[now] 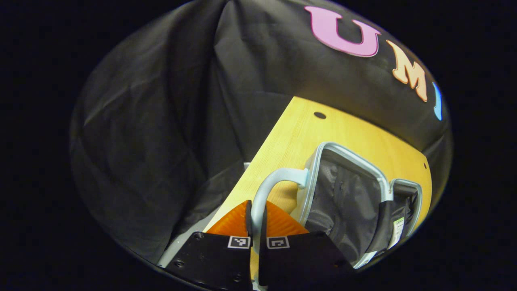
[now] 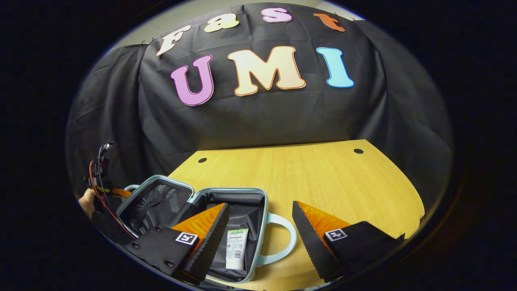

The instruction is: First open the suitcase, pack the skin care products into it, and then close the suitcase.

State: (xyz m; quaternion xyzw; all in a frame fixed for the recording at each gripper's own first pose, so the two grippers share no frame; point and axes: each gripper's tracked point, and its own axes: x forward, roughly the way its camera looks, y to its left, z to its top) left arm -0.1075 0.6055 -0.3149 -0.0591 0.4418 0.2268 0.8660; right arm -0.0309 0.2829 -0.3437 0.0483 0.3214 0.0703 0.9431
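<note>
— Wooden worktop (image 2: 323, 173): where's the suitcase (image 2: 242, 202)?
— Lying open, a tube (image 2: 236, 248) inside, below the right gripper (image 2: 260, 230), whose fingers are spread wide.
— And the left gripper (image 1: 257, 220)?
— Clamped on the lid's handle (image 1: 268, 186).

Dim, fisheye-warped, perhaps overhead-lit.

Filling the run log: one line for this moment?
suitcase: open on table | tube: inside | left hand-held gripper: shut on handle | right hand-held gripper: open
</note>
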